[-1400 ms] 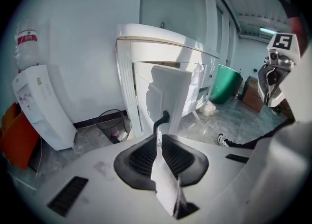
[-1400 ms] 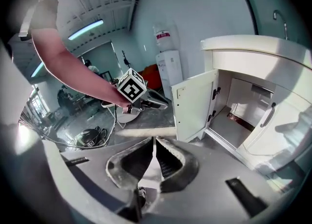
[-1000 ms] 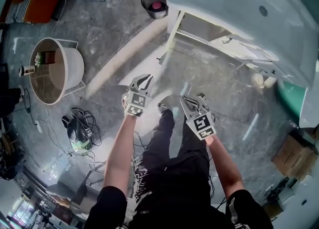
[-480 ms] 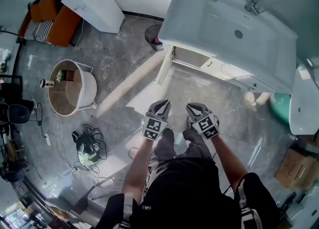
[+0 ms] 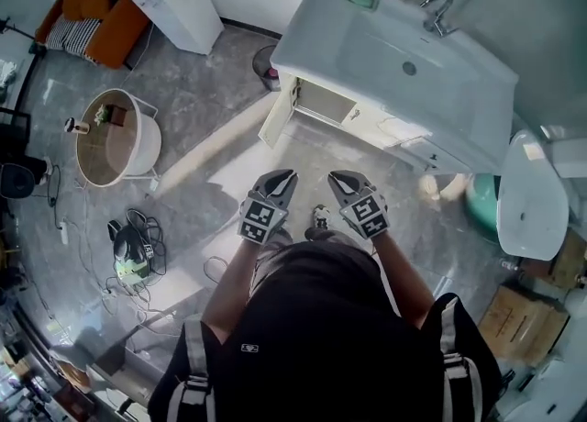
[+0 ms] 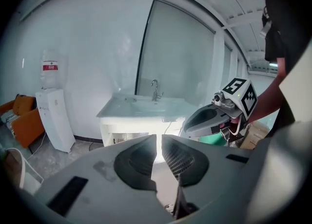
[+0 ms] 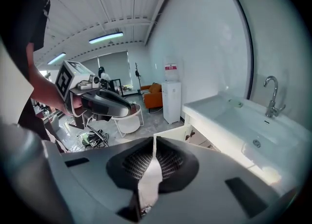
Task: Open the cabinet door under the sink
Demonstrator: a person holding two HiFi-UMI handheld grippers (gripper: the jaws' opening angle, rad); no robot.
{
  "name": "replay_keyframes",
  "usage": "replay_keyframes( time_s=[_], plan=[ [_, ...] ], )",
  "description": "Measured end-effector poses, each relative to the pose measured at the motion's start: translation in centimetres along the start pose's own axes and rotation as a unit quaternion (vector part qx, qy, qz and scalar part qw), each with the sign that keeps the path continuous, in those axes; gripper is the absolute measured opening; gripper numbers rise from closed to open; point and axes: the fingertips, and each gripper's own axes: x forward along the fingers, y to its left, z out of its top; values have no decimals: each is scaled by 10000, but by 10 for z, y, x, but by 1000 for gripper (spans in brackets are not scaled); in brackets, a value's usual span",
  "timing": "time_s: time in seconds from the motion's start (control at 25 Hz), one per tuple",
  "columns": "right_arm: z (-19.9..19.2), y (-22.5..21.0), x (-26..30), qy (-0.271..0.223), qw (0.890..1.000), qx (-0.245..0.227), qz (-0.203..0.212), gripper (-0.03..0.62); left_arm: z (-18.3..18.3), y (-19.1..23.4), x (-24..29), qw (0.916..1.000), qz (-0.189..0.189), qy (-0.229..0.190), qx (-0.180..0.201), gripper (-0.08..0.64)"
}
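Head view: left gripper (image 5: 285, 177) and right gripper (image 5: 338, 178), jaws pressed together, empty, apart from sink (image 5: 394, 49); cabinet door (image 5: 275, 111) stands open.

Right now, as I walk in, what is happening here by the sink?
A person stands facing the sink and holds the left tongs and the right tongs out in front, side by side above the floor. Both tongs are shut and hold nothing, and neither touches the cabinet. The cabinet door under the sink's left end already stands open, swung out toward the person.
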Motion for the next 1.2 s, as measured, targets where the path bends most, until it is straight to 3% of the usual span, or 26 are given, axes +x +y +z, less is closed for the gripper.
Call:
replay_keyframes(
  time_s=[0.2,1.2],
  plan=[
    [-4,6,-16,-39,9996,-227,171,74,3,-15,-5,9995,79,-54,-292,40],
    [-14,24,-32,-101,9999,-62,-96,74,-6,-30,-31,9998,-130,116,-106,38]
  ],
)
